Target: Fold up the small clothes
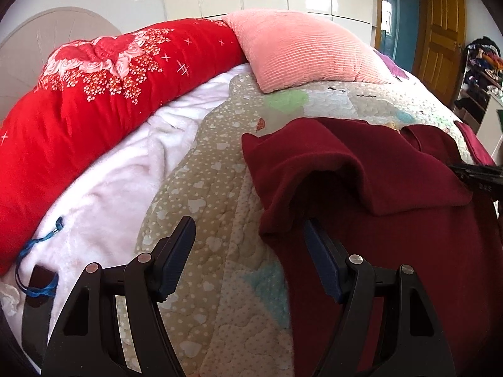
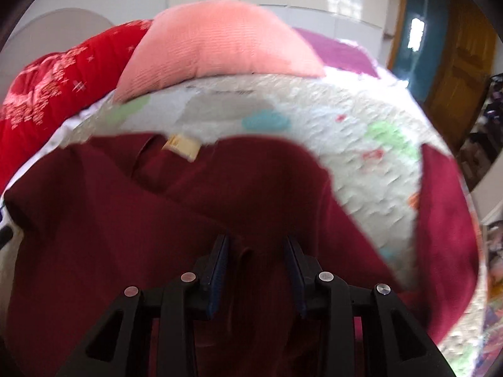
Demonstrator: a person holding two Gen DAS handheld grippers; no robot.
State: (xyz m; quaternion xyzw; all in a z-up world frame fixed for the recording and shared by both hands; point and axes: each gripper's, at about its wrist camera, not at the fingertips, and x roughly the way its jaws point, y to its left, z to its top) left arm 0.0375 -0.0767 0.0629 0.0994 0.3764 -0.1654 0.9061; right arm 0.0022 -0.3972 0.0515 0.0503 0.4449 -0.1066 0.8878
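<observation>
Two black two-finger grippers work over a dark maroon fleece garment spread on the pale patchwork quilt of the bed. The left gripper stands wide, one finger tucked under a folded flap, gripping nothing. The right gripper is narrowly parted with cloth between its pads, though no firm pinch shows. Mid-fold, I'd judge; next, each needs an edge to carry across

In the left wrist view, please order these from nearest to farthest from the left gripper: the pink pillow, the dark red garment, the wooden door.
From the left gripper:
1. Dark red garment, draped over its right finger.
2. Pink pillow, farther up the bed.
3. Wooden door, across the room, upper right.
</observation>
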